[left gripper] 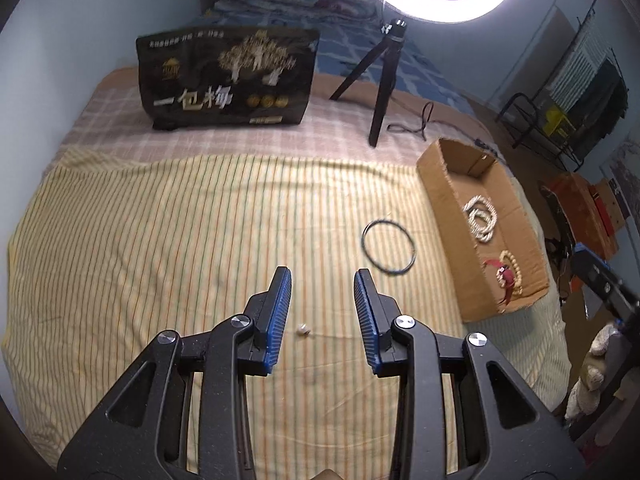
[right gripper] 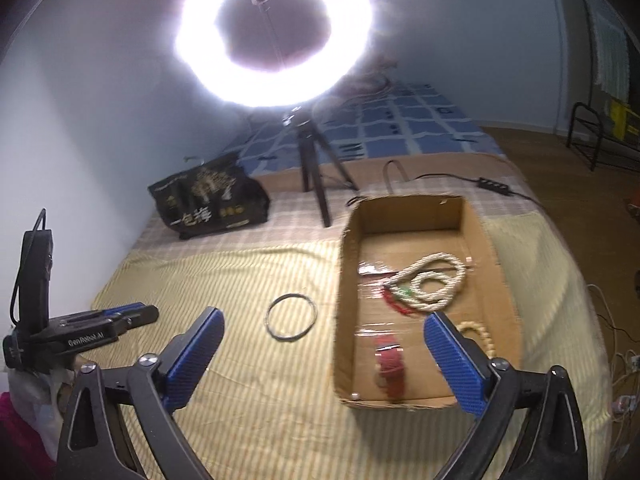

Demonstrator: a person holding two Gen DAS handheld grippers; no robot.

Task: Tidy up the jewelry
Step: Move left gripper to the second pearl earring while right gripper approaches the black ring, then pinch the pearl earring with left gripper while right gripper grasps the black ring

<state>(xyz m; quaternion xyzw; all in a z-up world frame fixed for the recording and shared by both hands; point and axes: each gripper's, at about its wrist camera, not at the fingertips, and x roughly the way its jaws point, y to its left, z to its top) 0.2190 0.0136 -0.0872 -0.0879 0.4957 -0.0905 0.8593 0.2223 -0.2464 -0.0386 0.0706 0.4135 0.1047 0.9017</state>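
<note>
Both claws are seen empty. Left gripper [left gripper: 322, 300] is held part-open, low centre of its view, above a small pale bead [left gripper: 303, 329] lying on the striped sheet [left gripper: 160, 240] — nothing is gripped. Right gripper [right gripper: 324, 356] is spread wide over the cardboard box [right gripper: 492, 256], where the rope necklace [right gripper: 432, 280] and red strap [right gripper: 387, 364] are collected. Left of the box, a dark bangle [right gripper: 291, 317] is left on the sheet — probably awaiting collection.

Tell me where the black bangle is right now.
The black bangle lies flat on the striped sheet, just left of the cardboard box and outside it. In the left wrist view it sits ahead and right of the open left claw.
</note>
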